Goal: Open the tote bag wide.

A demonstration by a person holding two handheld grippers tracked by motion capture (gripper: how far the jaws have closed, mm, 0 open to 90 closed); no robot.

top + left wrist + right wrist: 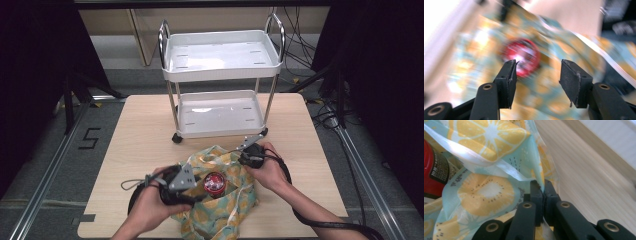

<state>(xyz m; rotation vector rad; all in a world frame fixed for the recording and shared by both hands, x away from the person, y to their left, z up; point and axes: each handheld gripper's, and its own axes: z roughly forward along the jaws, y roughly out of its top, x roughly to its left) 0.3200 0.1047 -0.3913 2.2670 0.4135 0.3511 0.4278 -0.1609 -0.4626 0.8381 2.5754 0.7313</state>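
My right gripper (543,192) is clamped tight on the edge of the fruit-print bag (220,210), pinching the thin plastic right at its rim and holding the mouth open on the far right side. That right hand (270,172) sits low on the table (140,140), wrist angled in toward the bag. My left gripper (537,75) is released, jaws standing wide with nothing between them, poised above the bag's opening and pointing down into it. The left hand (150,205) comes in from the near left, gripper tilted across the bag. Down inside sits the red can (214,183), upright, top showing. The white cart (220,75) stands just beyond the bag.
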